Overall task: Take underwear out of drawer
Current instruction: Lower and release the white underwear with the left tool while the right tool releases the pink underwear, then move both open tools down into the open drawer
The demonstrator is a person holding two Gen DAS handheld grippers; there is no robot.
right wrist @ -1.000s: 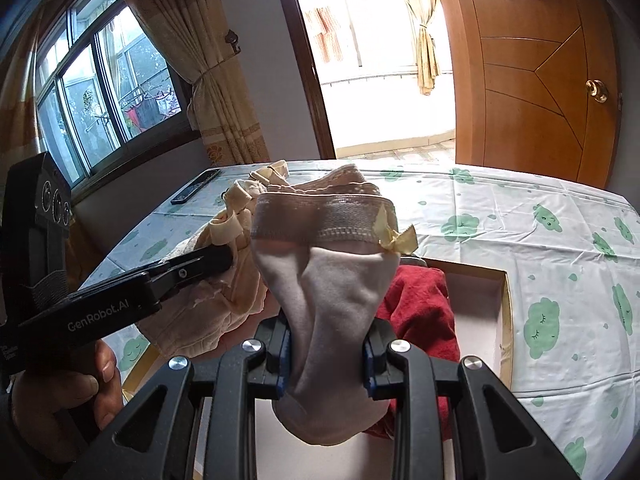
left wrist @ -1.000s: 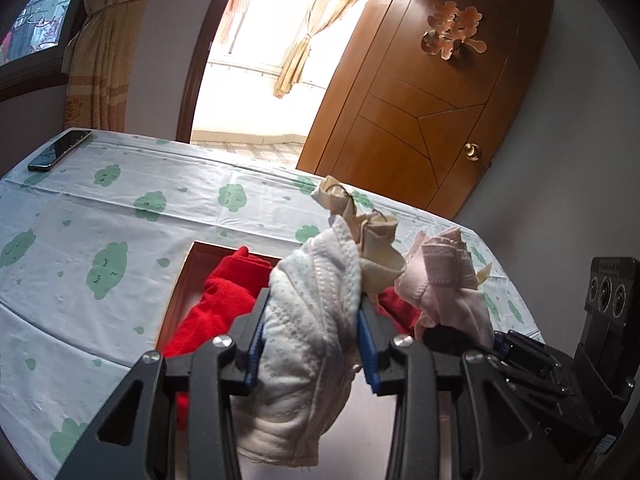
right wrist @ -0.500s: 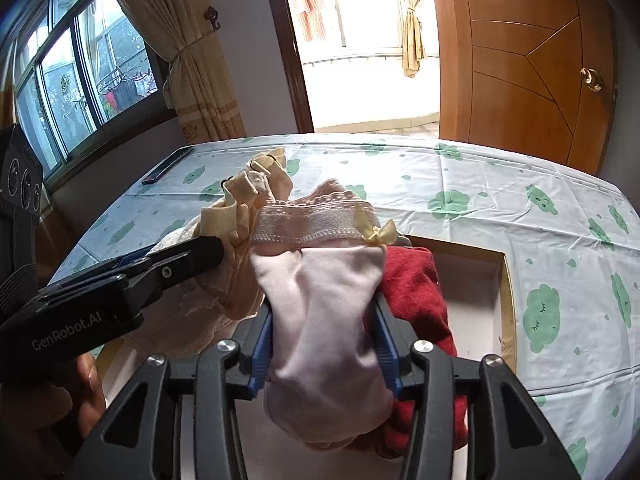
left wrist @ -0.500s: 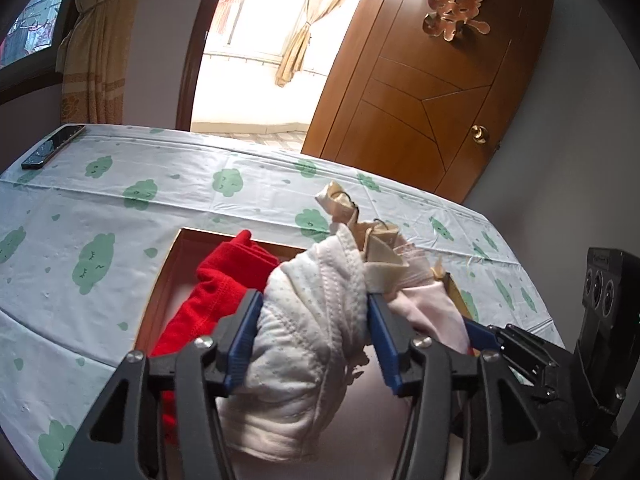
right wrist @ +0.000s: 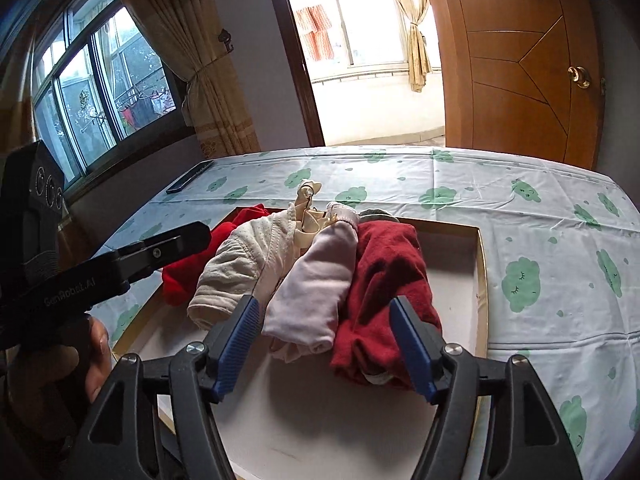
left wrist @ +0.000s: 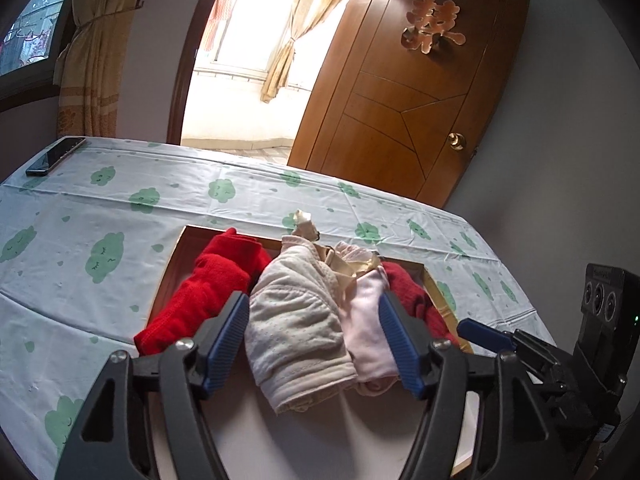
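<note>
Left gripper (left wrist: 314,344) stood wide open around cream underwear (left wrist: 296,320) | right gripper (right wrist: 326,348) gaped around pink pair (right wrist: 316,292) | soft, light, limp cloth; best pinched at bunched folds between jaws

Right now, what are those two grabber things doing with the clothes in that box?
A person holds a grabber in each hand over an open drawer on a table with a cloud-print cloth. Both grabbers are open and gripping nothing. The left gripper is spread around a cream piece of underwear, and the right gripper around a pale pink one. Both pieces lie in the drawer between red clothes. Nothing is out of the drawer yet.
</note>
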